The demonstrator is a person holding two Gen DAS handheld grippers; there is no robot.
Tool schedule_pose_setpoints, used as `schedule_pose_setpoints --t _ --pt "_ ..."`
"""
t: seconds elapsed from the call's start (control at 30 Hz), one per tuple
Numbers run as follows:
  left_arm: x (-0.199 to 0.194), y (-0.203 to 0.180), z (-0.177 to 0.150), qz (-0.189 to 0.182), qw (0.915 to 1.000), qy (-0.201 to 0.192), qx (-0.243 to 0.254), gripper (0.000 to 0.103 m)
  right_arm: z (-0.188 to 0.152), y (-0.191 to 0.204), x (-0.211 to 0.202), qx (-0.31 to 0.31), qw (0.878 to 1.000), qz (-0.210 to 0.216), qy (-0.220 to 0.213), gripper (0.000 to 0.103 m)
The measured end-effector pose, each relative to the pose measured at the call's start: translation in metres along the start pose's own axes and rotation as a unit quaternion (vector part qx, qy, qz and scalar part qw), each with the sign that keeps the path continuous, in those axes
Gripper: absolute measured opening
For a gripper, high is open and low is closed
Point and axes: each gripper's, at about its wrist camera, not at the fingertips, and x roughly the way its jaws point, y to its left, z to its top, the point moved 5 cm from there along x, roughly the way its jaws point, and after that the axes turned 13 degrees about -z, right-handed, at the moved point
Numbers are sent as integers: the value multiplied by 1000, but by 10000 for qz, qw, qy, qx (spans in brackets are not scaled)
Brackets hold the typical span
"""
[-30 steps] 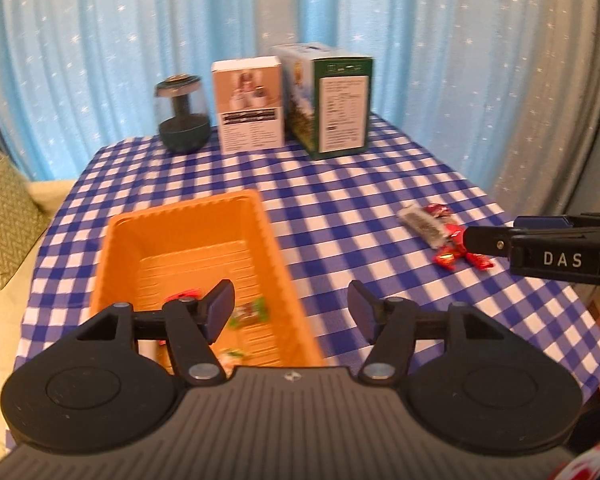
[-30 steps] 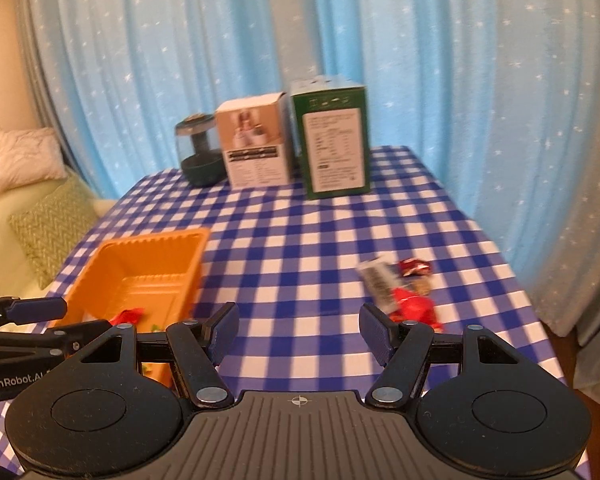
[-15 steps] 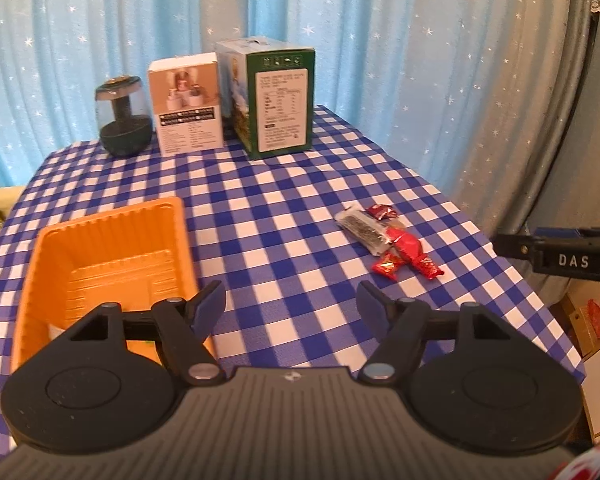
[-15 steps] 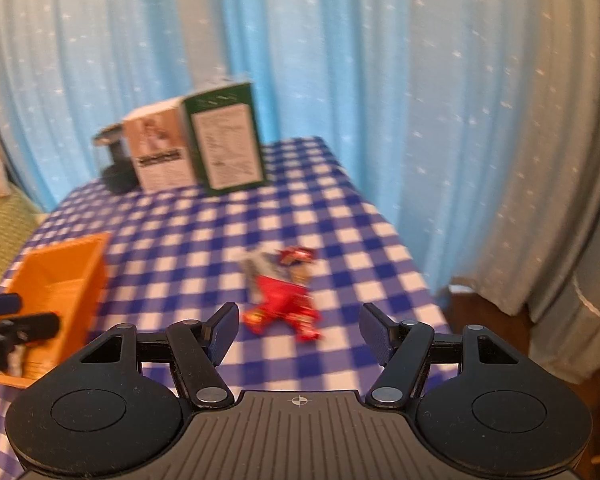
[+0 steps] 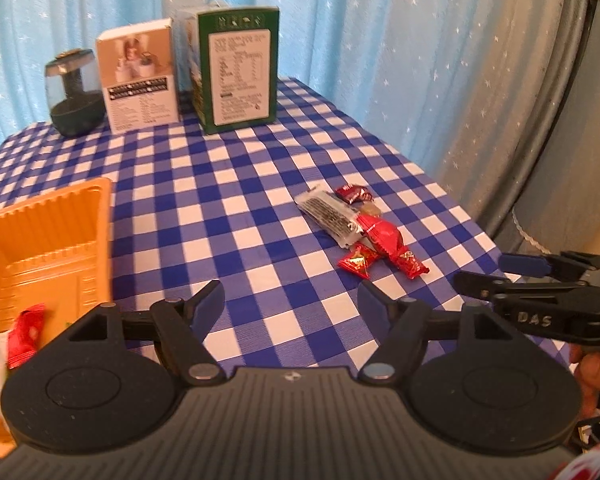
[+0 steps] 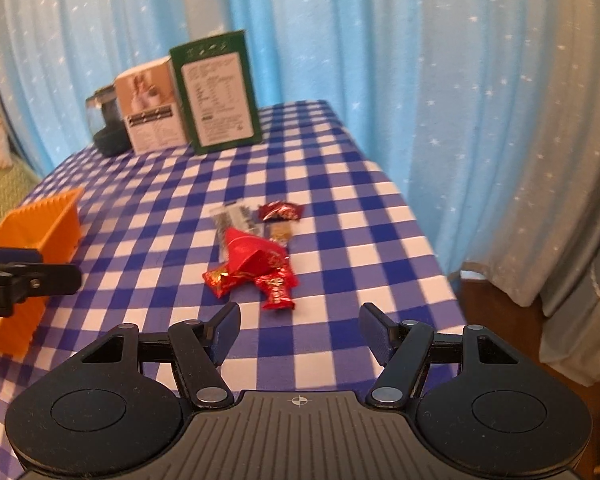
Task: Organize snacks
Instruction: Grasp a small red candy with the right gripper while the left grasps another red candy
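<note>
A small pile of wrapped snacks [image 6: 256,256] is seen near the right edge of the table covered with a blue-and-white checked cloth [image 6: 339,208]: a grey-and-white printed bar wrapper [image 5: 329,214], 1 large red foil packet [image 5: 383,236] and several smaller red sweets [image 6: 278,288]. The shallow orange plastic tray [image 5: 60,240] is placed at the left edge of the table, and at least 1 red wrapped snack [image 5: 24,334] is already held in it, so the sorting is judged partly done, with the pile yet to be moved. The right tongs [image 6: 300,330] are spread and empty, aimed at the pile just ahead. The left tongs [image 5: 290,304] are also spread and empty, near the tray. At the far edge, a green carton [image 5: 240,68], a white carton [image 5: 140,76] and a dark glass jar [image 5: 74,92] are stood.
</note>
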Motion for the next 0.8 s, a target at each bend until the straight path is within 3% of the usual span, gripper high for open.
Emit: schedule_pose_setpoints --t 0.17,0.67,0.8 --pt "26 -1 -3 -32 9999 148 36 71 2 10 31 -137 9997 186 -19 65" --pt "72 -1 -6 -111 9989 392 225 71 1 27 80 -546 9982 217 80 20" --pt "82 -5 -5 -292 9986 344 283 70 0 18 72 -319 9993 178 51 20"
